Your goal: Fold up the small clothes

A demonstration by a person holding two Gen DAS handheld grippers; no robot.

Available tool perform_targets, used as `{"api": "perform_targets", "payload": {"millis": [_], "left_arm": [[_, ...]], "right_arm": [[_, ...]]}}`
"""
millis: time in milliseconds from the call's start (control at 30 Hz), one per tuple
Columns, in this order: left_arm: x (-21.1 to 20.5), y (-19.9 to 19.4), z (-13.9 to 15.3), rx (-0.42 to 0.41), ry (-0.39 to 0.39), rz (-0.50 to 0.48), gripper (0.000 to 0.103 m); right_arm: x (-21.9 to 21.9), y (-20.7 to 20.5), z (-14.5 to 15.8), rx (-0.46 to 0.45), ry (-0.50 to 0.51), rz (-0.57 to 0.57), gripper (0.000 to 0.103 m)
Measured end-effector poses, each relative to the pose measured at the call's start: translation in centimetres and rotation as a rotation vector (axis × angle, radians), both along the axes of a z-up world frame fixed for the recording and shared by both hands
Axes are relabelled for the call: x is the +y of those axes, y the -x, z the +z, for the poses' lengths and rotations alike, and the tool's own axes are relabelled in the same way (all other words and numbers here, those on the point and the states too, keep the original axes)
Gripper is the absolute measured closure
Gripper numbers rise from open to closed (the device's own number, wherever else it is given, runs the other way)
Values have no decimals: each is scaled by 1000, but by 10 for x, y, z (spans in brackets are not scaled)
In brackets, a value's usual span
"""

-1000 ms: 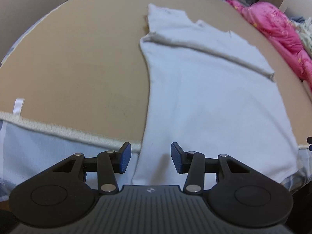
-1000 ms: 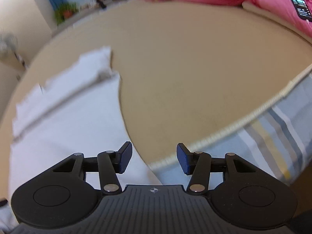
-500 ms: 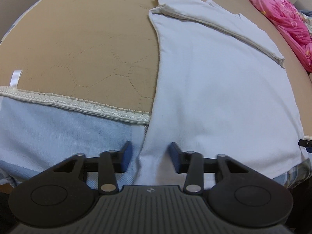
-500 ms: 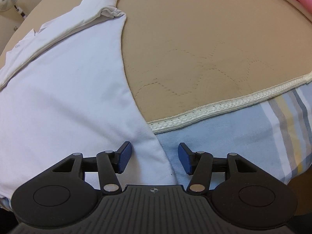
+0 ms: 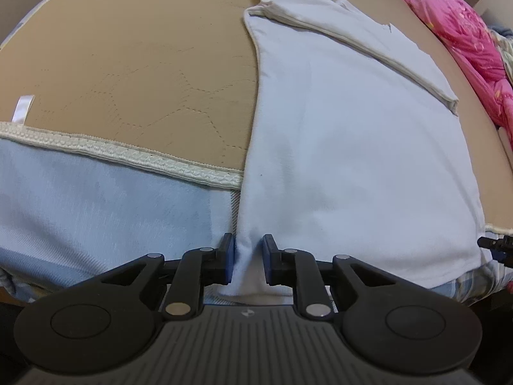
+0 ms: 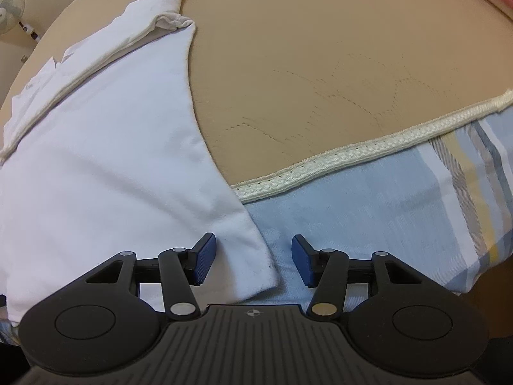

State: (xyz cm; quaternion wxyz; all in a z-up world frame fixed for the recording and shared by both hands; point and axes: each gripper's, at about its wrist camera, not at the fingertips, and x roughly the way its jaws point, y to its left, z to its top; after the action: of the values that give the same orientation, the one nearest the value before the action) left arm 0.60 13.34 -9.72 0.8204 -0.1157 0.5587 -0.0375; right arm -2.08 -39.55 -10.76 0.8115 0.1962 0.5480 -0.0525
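A white shirt (image 5: 346,147) lies flat on a tan quilted mat (image 5: 144,64), its top part folded down in a band at the far end. Its near hem hangs over the mat's edge onto a light blue sheet (image 5: 96,211). My left gripper (image 5: 247,258) stands over the shirt's near left corner. Its jaws are closing, and a puckered ridge of the cloth is squeezed between the blue pads. My right gripper (image 6: 253,261) is open astride the near right corner of the shirt (image 6: 105,147): one pad over the cloth, the other over the blue sheet (image 6: 352,211).
A cream braided trim (image 6: 368,150) edges the tan mat (image 6: 320,48). Striped bedding (image 6: 465,186) shows at the right. Pink bedding (image 5: 465,32) is heaped beyond the shirt on the far right. A fan (image 6: 9,6) stands at the far left.
Both grippers have come down closer to the shirt's near hem. The left jaws have narrowed from wide apart to pinching the cloth at the left corner. The right jaws stay equally wide.
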Motion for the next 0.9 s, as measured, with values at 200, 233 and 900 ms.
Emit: {"api": "perform_targets", "payload": {"millis": [200, 233, 900], "left_arm": [[-1, -1, 0, 1, -3, -7, 83], [-1, -1, 0, 2, -5, -10, 83], [-3, 5, 8, -61, -28, 9, 96]], "right_arm": [[7, -3, -1, 5, 26, 24, 48], [8, -3, -1, 6, 28, 25, 50], [-2, 3, 23, -175, -57, 9, 97]]}}
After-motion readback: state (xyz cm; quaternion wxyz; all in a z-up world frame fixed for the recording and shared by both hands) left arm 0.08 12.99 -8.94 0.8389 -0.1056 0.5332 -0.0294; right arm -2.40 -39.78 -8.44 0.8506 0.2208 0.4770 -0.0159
